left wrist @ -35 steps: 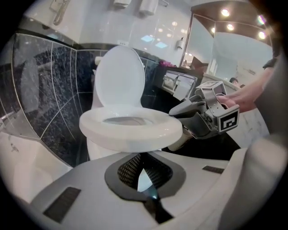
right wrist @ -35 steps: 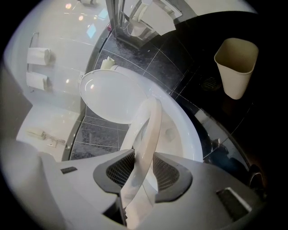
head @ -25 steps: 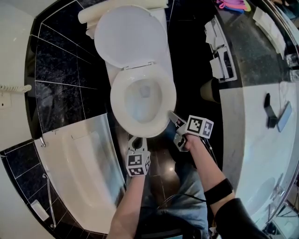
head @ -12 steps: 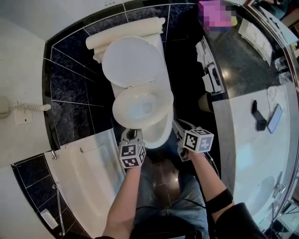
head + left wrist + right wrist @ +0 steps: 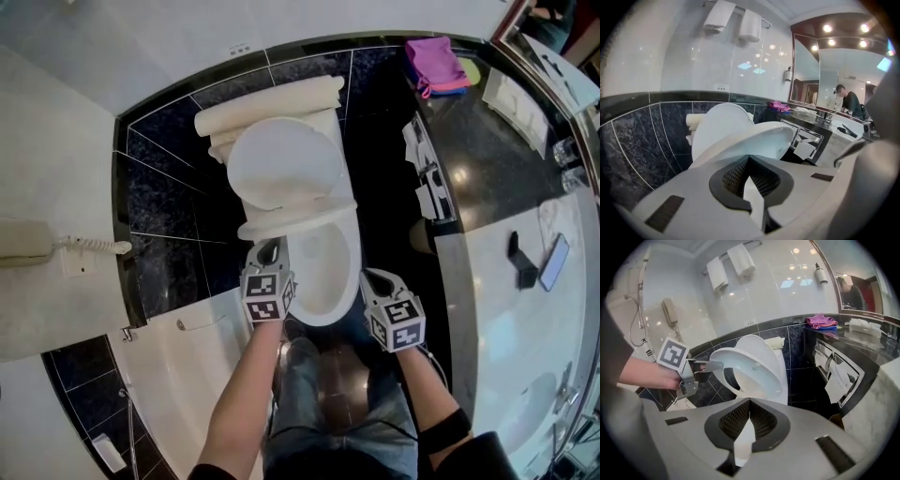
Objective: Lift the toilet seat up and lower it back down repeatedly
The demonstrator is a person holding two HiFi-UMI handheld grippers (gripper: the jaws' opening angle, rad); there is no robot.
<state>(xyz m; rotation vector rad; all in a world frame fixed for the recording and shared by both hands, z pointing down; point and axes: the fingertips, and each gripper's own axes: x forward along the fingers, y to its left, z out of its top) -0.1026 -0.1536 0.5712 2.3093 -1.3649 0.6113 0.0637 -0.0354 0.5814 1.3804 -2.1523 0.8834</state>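
The white toilet's lid [image 5: 284, 161] stands up against the cistern. Its seat [image 5: 292, 223] is tilted part-way up off the bowl [image 5: 330, 274]. My left gripper [image 5: 270, 246] is at the seat's front rim, jaws together, tips touching the rim from below; in the left gripper view the seat [image 5: 761, 139] rises just beyond the closed left gripper [image 5: 749, 159]. The right gripper view shows the left gripper [image 5: 718, 365] against the raised seat [image 5: 752, 376]. My right gripper [image 5: 374, 277] hangs to the right of the bowl, clear of the seat. The right gripper [image 5: 750, 402] has just been closing and is shut on nothing.
A white bathtub [image 5: 178, 375] lies at the lower left. A dark-and-white vanity counter [image 5: 506, 216] runs down the right, with a phone [image 5: 555, 261] on it. Paper holders [image 5: 427, 164] hang on the counter's side. A wall telephone [image 5: 28, 242] is at left, and a pink cloth [image 5: 435, 52] lies at the back.
The seat has gone from flat on the bowl to tilted up, the left gripper rising with it. The right gripper left the seat's right rim, rolled upright and closed.
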